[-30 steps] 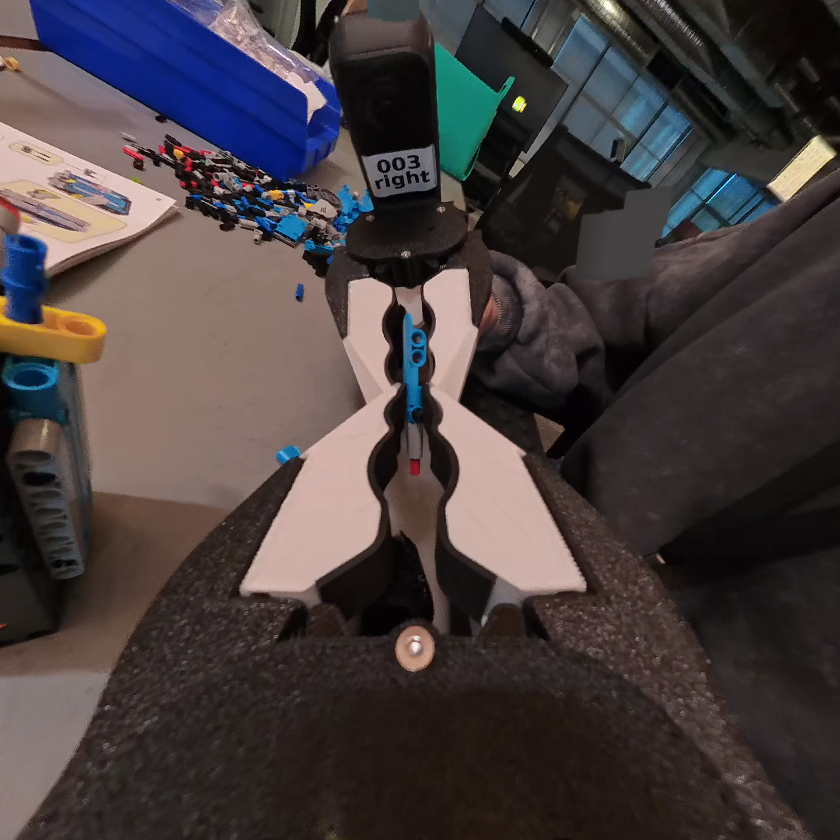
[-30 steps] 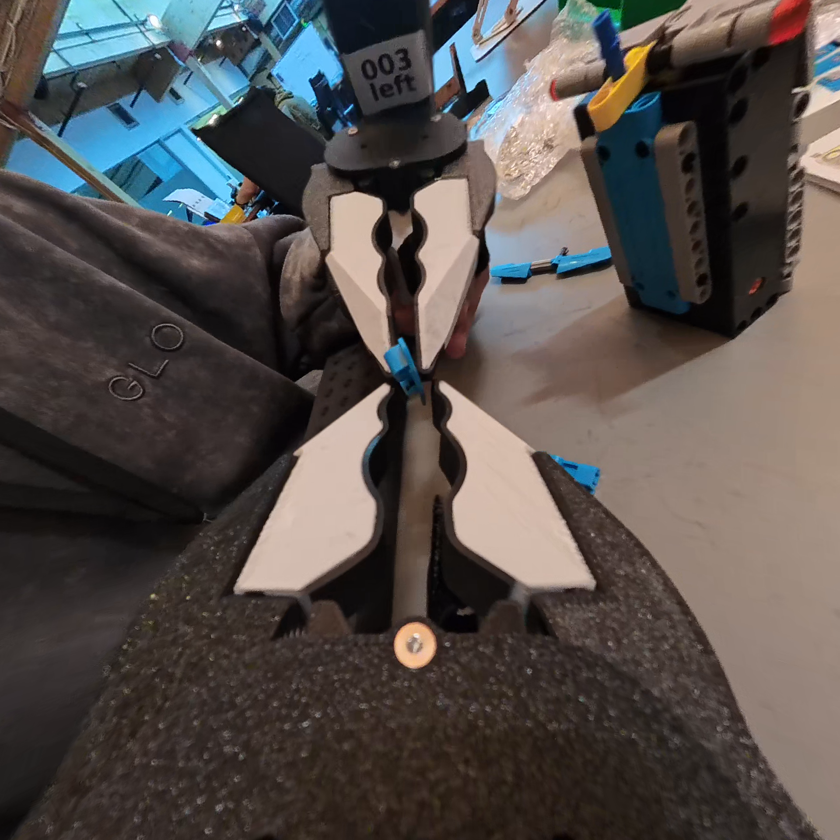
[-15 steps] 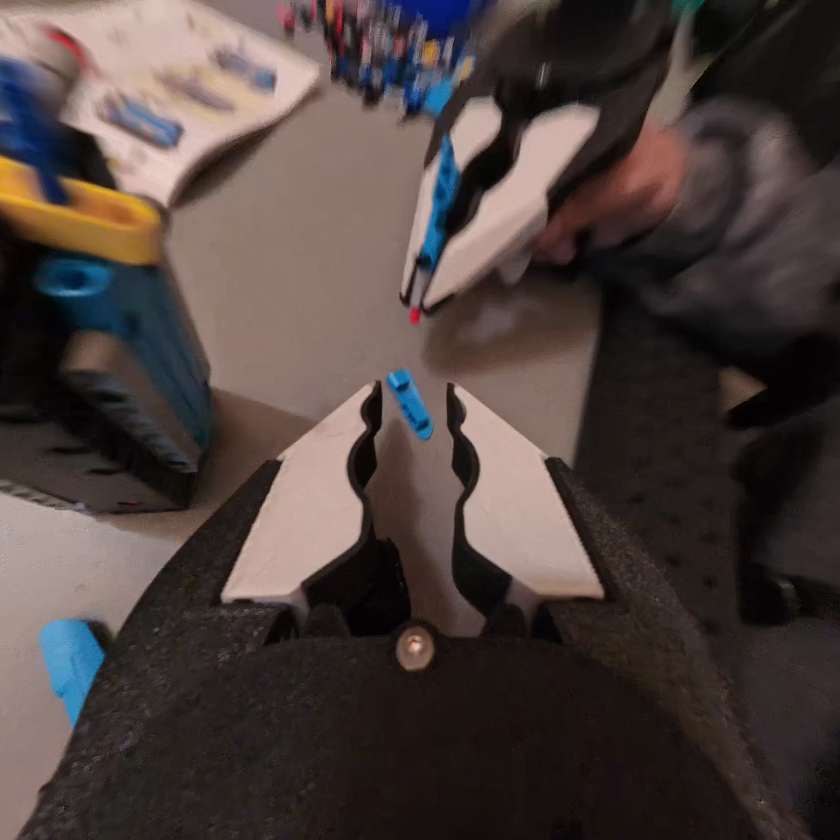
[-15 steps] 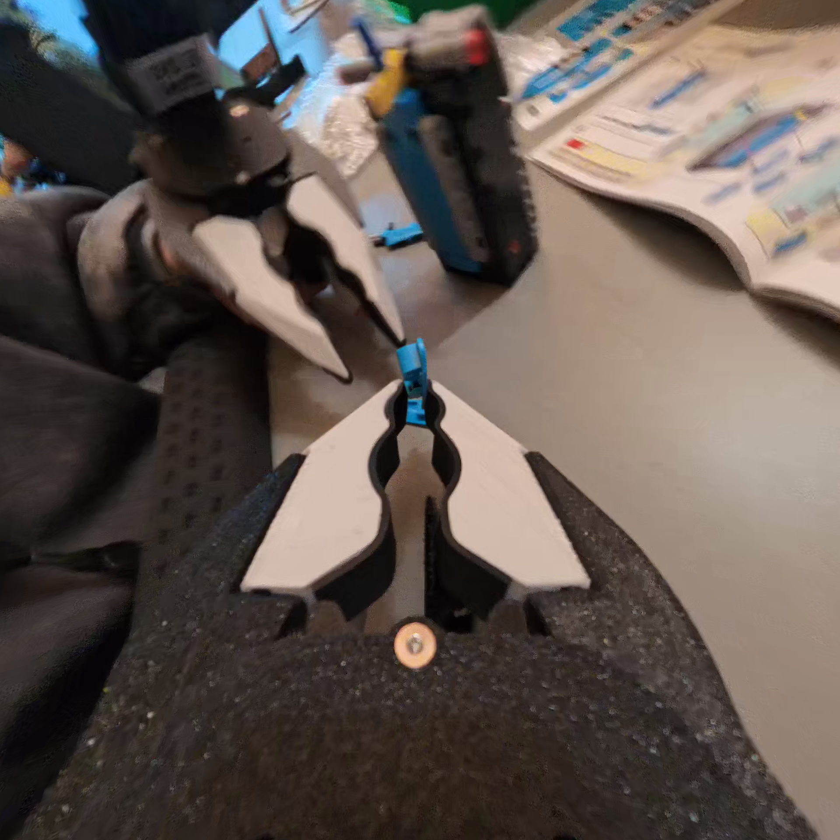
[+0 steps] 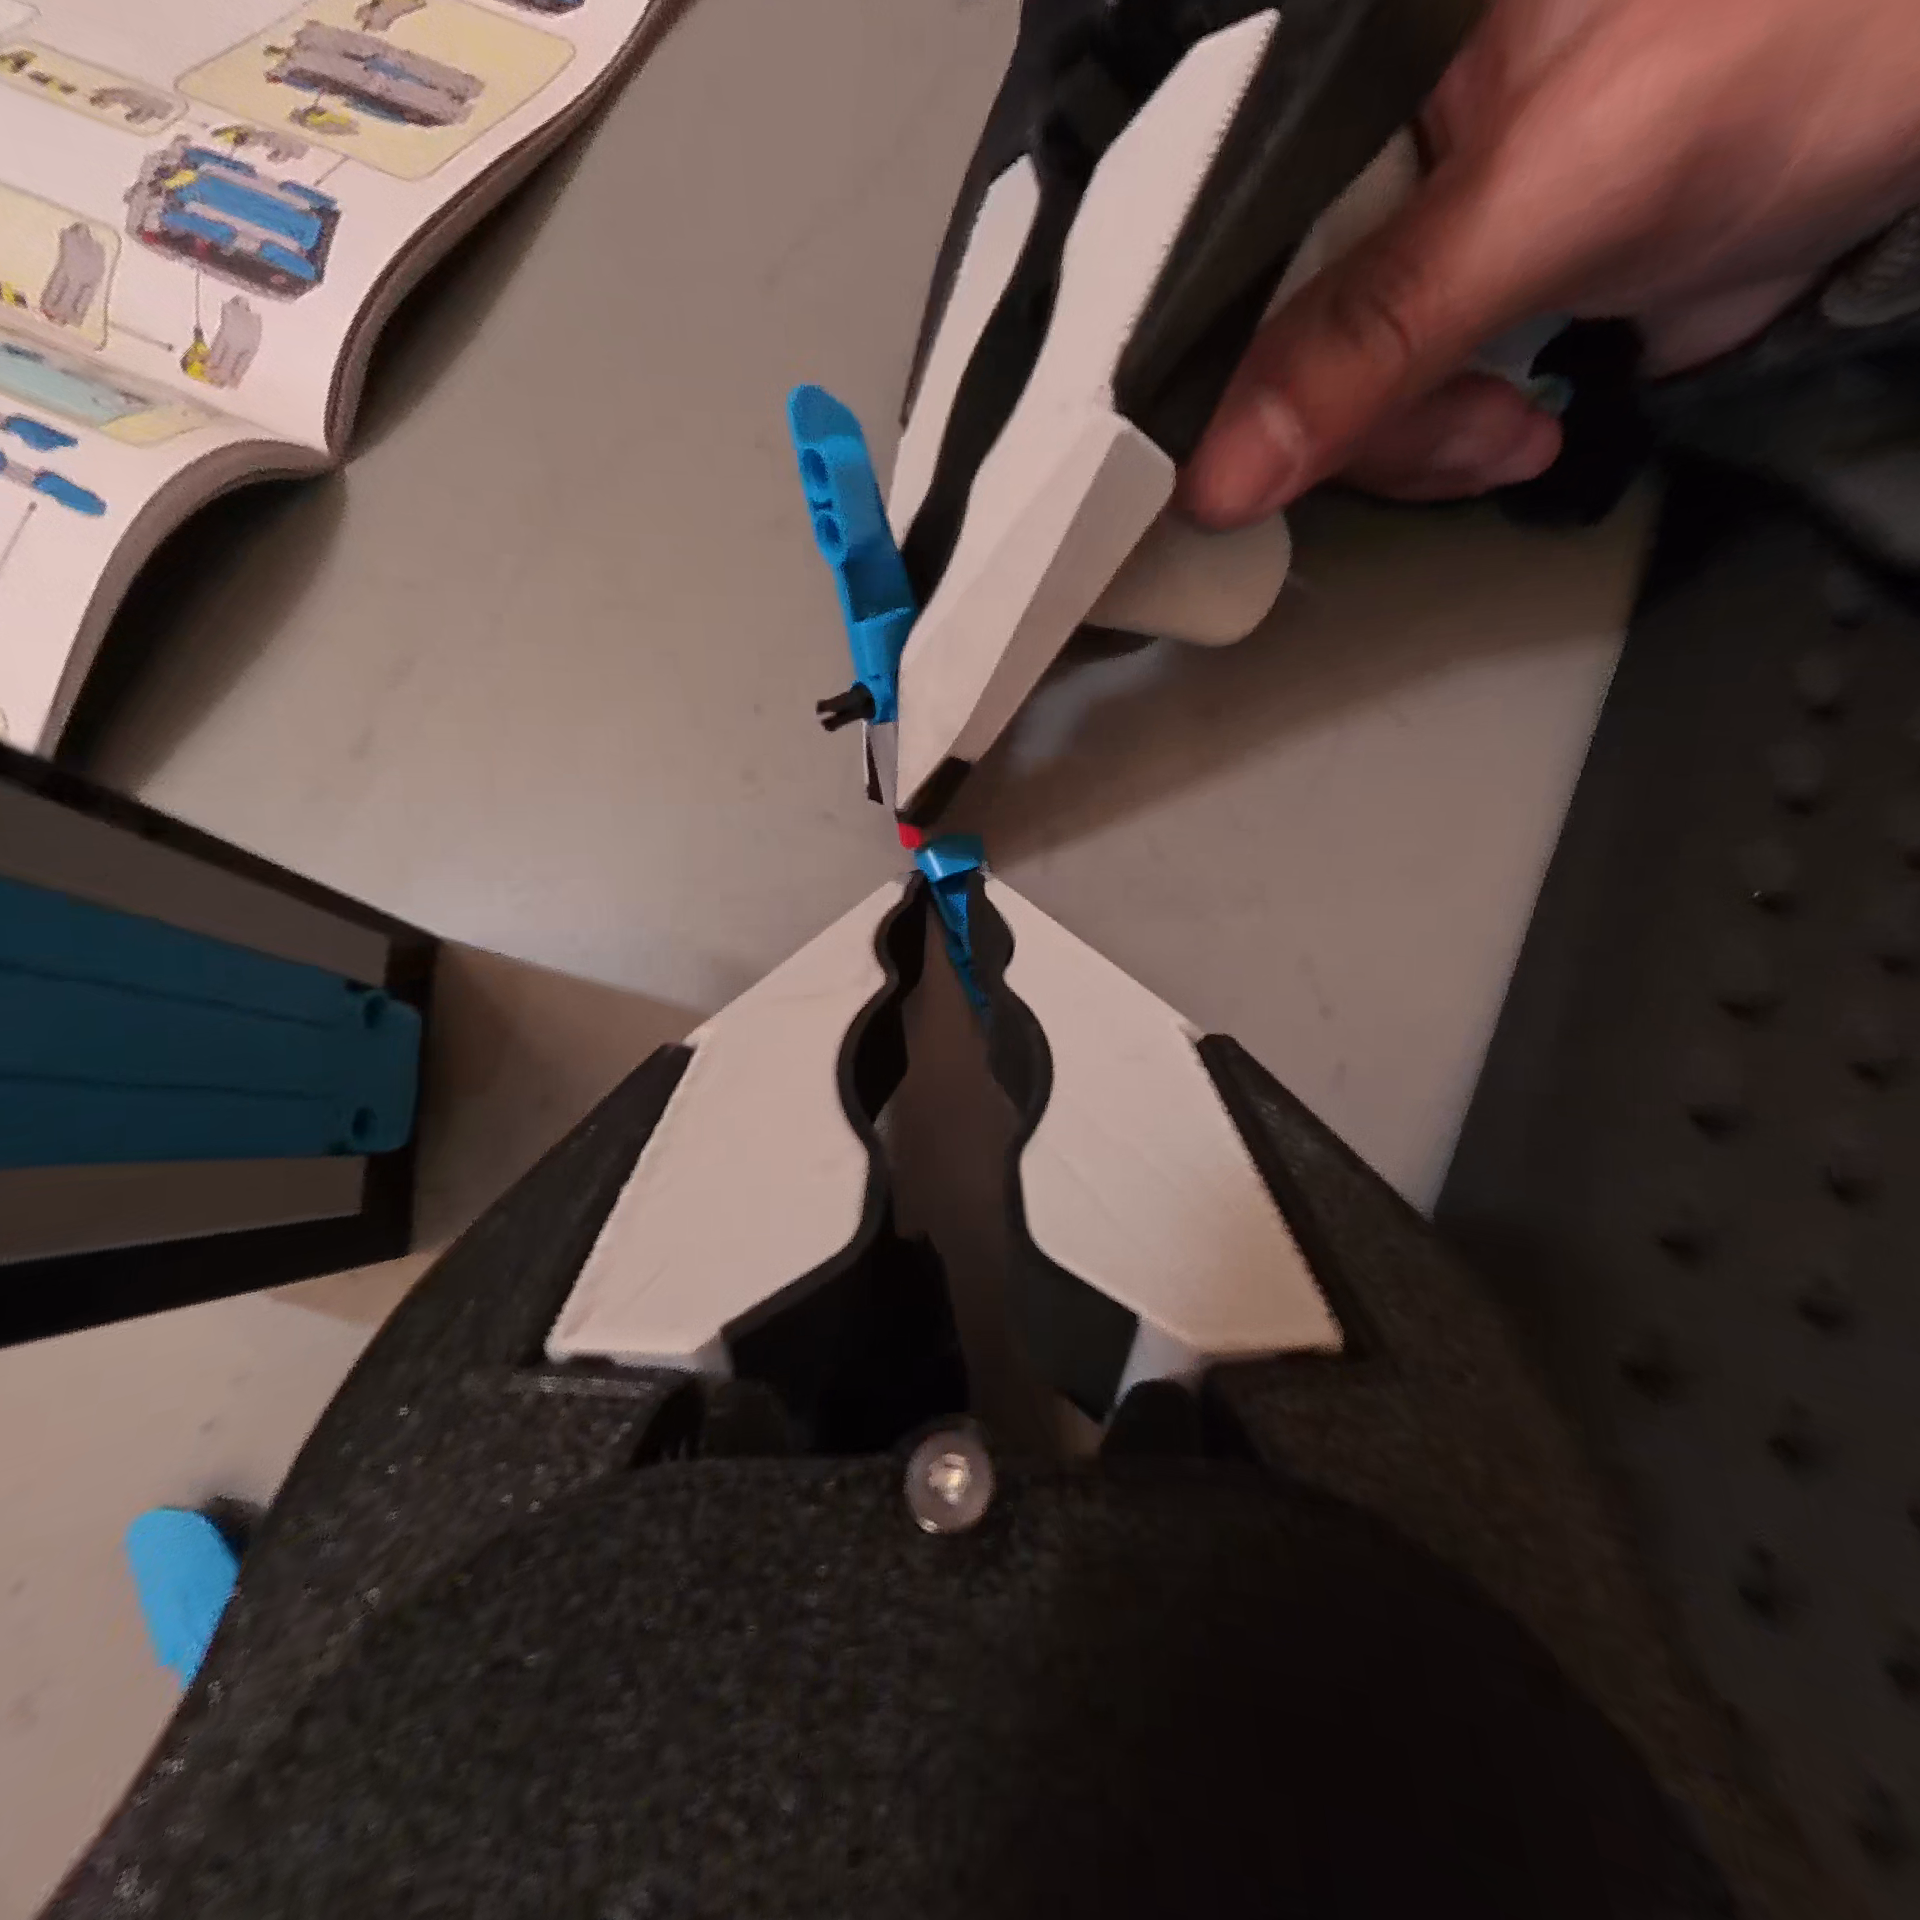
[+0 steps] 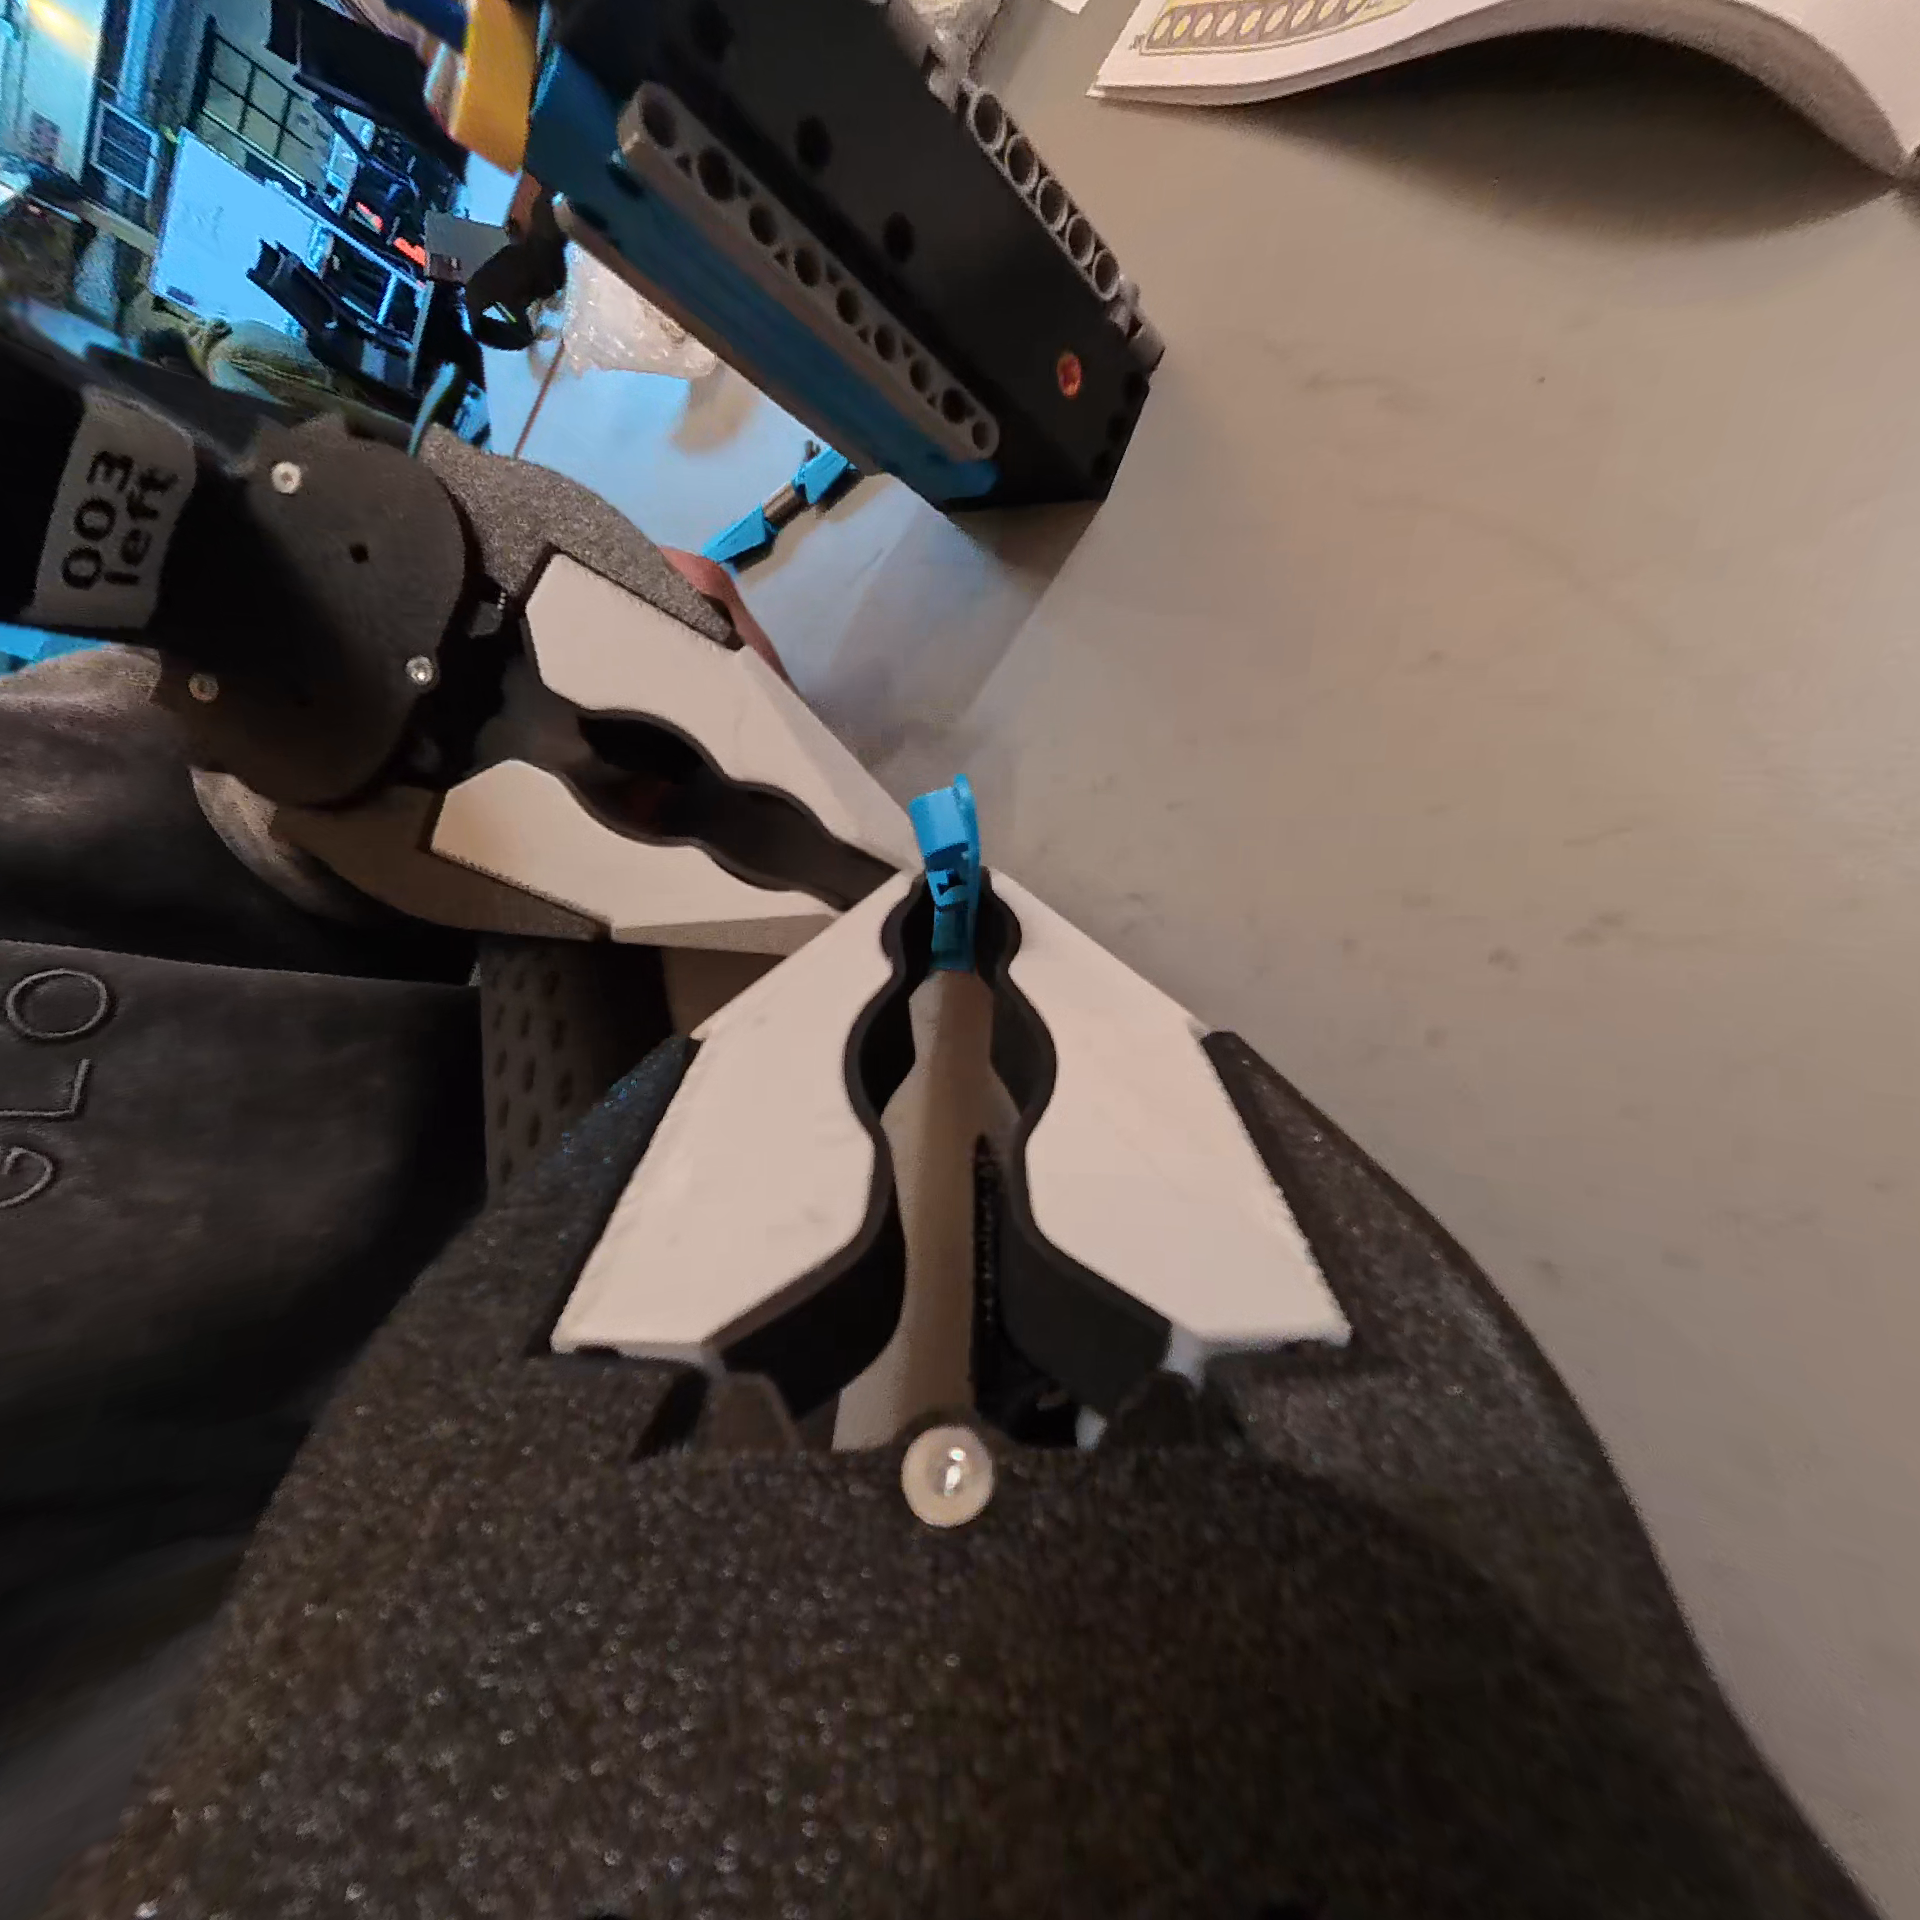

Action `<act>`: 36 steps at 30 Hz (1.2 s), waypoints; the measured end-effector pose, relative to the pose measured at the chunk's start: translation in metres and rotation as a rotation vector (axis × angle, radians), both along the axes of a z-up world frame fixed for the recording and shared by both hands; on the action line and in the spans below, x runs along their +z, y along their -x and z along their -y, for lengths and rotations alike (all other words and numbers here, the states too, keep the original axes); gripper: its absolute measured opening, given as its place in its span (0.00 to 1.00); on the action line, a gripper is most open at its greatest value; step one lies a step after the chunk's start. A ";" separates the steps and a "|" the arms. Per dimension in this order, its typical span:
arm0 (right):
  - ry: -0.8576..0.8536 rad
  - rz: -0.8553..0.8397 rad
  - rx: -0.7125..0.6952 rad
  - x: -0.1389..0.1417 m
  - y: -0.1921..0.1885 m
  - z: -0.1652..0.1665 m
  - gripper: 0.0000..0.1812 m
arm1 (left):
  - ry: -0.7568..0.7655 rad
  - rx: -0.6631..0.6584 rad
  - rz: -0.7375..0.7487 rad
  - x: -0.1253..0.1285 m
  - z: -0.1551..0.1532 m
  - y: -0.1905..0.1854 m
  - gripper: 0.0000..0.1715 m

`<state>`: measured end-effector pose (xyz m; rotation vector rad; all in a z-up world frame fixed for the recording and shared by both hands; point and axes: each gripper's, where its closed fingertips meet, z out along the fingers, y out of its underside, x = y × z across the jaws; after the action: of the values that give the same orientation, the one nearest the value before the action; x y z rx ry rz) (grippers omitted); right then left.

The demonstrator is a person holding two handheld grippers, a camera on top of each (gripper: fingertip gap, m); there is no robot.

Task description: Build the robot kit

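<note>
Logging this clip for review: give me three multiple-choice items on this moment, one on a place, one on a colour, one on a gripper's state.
1. In the left wrist view, the open booklet lies
A. on the table, upper left
B. inside a blue bin
C. on a lap

2. The tip of the blue beam held in the right gripper is
A. yellow
B. red
C. green

3. The left gripper is
A. wide open
B. lying flat on the table
C. shut on a small blue part

Key: 1 A, its pages spread on the grey top; 2 B, a red dot shows just past the fingertips; 3 C, the fingertips pinch the part.
</note>
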<state>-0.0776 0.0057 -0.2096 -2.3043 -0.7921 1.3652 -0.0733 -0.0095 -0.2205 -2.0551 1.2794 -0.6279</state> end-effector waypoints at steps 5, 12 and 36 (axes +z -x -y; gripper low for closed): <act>-0.003 -0.026 -0.024 0.005 -0.006 -0.005 0.04 | -0.060 -0.032 0.021 0.006 -0.002 -0.001 0.02; 0.018 -0.268 -0.035 0.044 -0.004 -0.005 0.04 | -0.191 -0.031 0.297 0.057 -0.006 -0.004 0.00; 0.010 -0.311 -0.056 0.051 -0.002 -0.005 0.04 | -0.004 0.029 0.356 0.053 -0.013 0.003 0.00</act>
<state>-0.0756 0.0104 -0.1589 -2.0334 -0.6176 1.6494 -0.0766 0.0034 -0.1673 -1.8508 1.0399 -0.9276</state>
